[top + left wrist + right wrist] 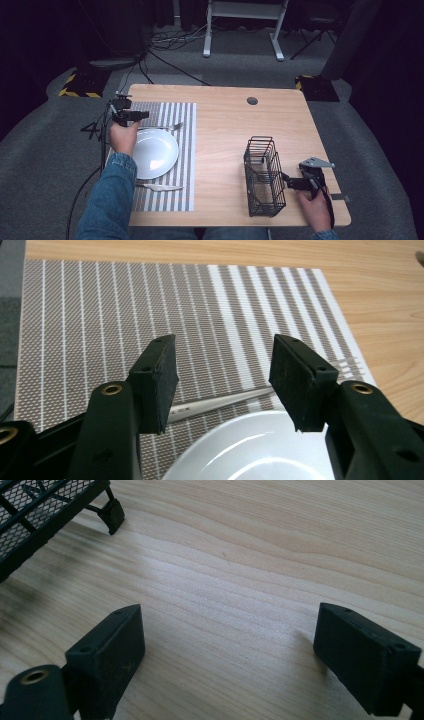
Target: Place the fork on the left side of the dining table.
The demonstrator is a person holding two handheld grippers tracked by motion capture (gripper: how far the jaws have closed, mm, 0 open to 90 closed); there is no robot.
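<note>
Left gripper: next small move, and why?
Probably lift the left gripper clear and swing it toward the basket. Its jaws stand open with nothing between them, the fork already lies on the mat beyond the plate.

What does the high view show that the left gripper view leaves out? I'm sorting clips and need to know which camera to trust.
High view: the knife on the near side of the plate, the black wire basket on the right part of the table, the right claw beside it, both hands and the floor behind the table.

Left gripper view: close detail of the left claw, its jaws open with nothing between them, above the utensil.

Both: the white plate, the striped placemat, the silver utensil beyond the plate, the wooden table.
</note>
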